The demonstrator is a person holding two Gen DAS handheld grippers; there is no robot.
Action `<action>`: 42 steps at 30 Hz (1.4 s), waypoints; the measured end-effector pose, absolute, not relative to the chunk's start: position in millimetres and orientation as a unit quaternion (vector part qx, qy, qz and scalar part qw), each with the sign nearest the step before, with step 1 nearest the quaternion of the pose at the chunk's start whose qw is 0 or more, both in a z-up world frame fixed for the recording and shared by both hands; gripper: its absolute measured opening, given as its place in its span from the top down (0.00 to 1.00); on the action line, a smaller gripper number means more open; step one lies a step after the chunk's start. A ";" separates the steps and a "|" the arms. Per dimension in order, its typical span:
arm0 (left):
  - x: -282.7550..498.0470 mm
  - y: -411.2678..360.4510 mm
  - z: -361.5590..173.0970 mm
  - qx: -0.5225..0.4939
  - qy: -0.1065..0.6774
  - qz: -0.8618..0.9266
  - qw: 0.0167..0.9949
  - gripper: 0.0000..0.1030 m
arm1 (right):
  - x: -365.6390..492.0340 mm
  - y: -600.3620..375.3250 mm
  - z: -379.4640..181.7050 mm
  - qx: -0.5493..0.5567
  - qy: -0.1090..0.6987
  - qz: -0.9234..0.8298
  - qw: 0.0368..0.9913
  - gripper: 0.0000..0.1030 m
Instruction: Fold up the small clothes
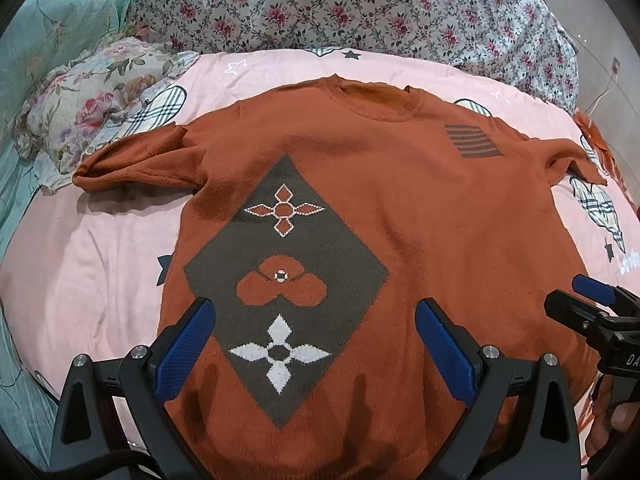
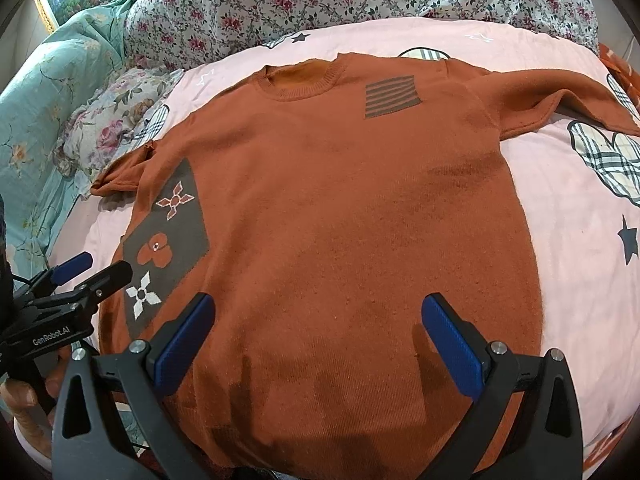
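Evidently, the rust-orange knitted sweater lies flat on the pink bed sheet for folding; left gripper and right gripper hover spread, holding nothing.

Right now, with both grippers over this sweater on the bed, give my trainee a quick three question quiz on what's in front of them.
1. True or false: the orange sweater lies face up, spread flat, neck away from the cameras.
2. What stands beside the grey diamond on the sweater's front, nearer the collar? A) a striped grey patch B) a zip C) a hood
3. Fill in: both the left gripper and the right gripper are ____, holding nothing.

Key: 1 true; 2 A; 3 open. The sweater rests on a pink sheet printed with stars.
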State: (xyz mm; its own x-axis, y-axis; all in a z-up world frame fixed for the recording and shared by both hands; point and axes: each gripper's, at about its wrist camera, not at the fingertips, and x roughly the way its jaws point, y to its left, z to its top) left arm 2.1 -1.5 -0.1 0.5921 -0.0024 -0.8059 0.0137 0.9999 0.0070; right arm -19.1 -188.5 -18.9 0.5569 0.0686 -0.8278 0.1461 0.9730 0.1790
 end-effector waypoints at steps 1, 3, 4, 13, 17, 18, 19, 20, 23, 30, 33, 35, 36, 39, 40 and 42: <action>2.1 -1.5 0.2 0.006 0.451 -0.004 0.893 0.03 | -19.1 -188.7 -17.8 0.114 0.470 -0.022 0.875 0.00; 2.9 -0.7 0.9 0.005 0.451 -0.005 0.893 0.03 | -17.7 -188.3 -16.0 0.114 0.469 -0.023 0.876 0.00; 7.1 0.5 1.8 0.003 0.450 -0.005 0.893 0.03 | -17.2 -187.6 -15.2 0.114 0.468 -0.023 0.876 0.00; 8.7 0.9 2.1 0.002 0.449 -0.006 0.893 0.03 | -18.5 -192.9 -13.8 0.156 0.468 -0.003 0.870 0.00; 9.9 0.2 4.1 -0.001 0.445 -0.009 0.896 0.03 | -18.0 -194.2 -12.9 0.178 0.468 0.007 0.866 0.00; 10.7 0.0 4.6 -0.001 0.445 -0.009 0.896 0.03 | -17.8 -194.4 -12.8 0.178 0.468 0.007 0.865 0.00; 11.3 -0.2 4.7 0.000 0.445 -0.009 0.895 0.03 | -17.4 -194.5 -12.9 0.179 0.469 0.007 0.865 0.00; 11.8 -0.7 4.1 0.006 0.449 -0.006 0.894 0.03 | -18.0 -196.6 -12.0 0.188 0.467 0.011 0.864 0.00; 14.3 -1.2 1.8 0.020 0.464 0.000 0.886 0.03 | -17.5 -196.1 -12.1 0.174 0.467 0.004 0.867 0.00; 20.5 2.8 -4.7 -0.010 0.456 -0.015 0.890 0.03 | -13.1 -204.8 -18.1 0.166 0.469 -0.011 0.867 0.00; 24.5 4.6 -8.1 -0.015 0.457 -0.017 0.889 0.03 | -11.4 -209.9 -21.5 0.172 0.474 -0.015 0.863 0.00; 27.1 5.4 -10.0 -0.025 0.469 -0.020 0.883 0.03 | -10.4 -214.2 -23.5 0.176 0.478 -0.019 0.860 0.00; 28.1 5.5 -10.3 -0.020 0.465 -0.017 0.885 0.03 | -10.0 -216.6 -24.1 0.179 0.479 -0.021 0.859 0.00; 33.1 6.2 -12.0 -0.011 0.463 -0.010 0.886 0.03 | -9.2 -224.3 -26.4 0.189 0.488 -0.029 0.852 0.00; 35.3 6.5 -12.8 -0.012 0.462 -0.009 0.887 0.03 | -9.3 -227.3 -26.4 0.191 0.480 -0.029 0.856 0.00; 37.9 6.8 -12.9 -0.023 0.465 -0.015 0.885 0.03 | -8.4 -232.8 -26.9 0.197 0.479 -0.033 0.855 0.00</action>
